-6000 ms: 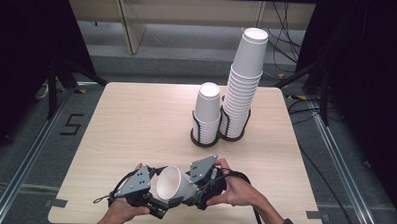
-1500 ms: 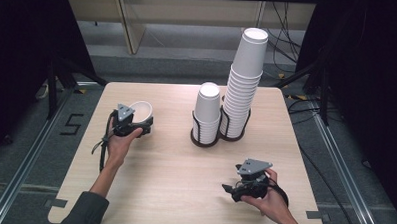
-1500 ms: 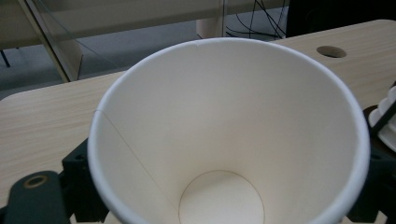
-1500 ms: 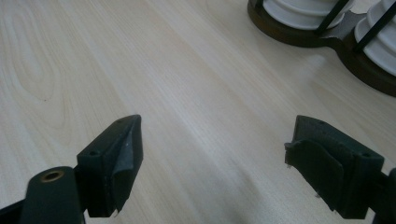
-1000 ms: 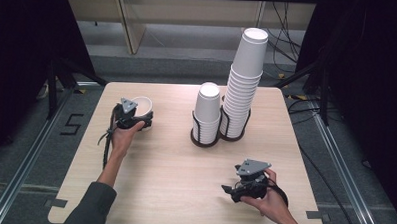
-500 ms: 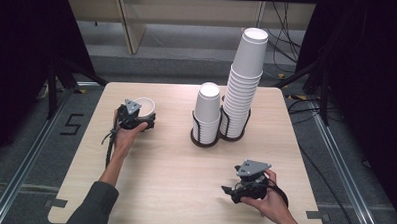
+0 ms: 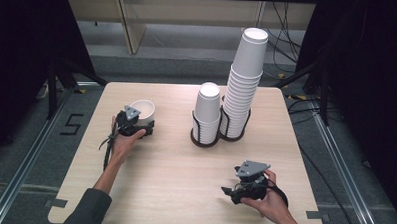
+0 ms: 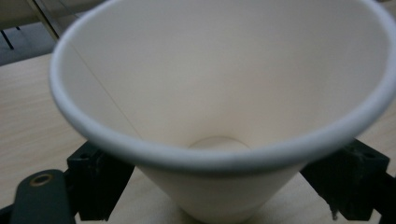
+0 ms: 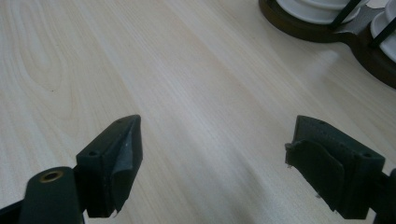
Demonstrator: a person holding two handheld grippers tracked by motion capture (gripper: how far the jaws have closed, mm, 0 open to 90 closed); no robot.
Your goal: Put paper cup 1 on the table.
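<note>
A white paper cup (image 7: pixel 143 110) sits at the table's left side, mouth up and leaning a little toward the hand. My left gripper (image 7: pixel 140 124) reaches it from the near side. In the left gripper view the cup (image 8: pixel 219 93) stands between the two black jaws, which touch its lower wall on both sides. These jaws have just been closing on the cup between them. My right gripper (image 7: pixel 231 192) rests at the front right and points left. It is open over bare wood (image 9: pixel 212 172), with nothing between its fingers.
A dark wire holder (image 7: pixel 205 140) stands at the table's back middle. It carries a short stack of white cups (image 7: pixel 207 110) and a tall stack (image 7: pixel 245 78). Its base (image 9: pixel 322 25) lies ahead of the right gripper. Dark floor and cables surround the table.
Six seconds ago both grippers held the cup at the front middle. The left one has since carried it to the left side. Over the last second the cup straightened slightly; the right gripper kept still.
</note>
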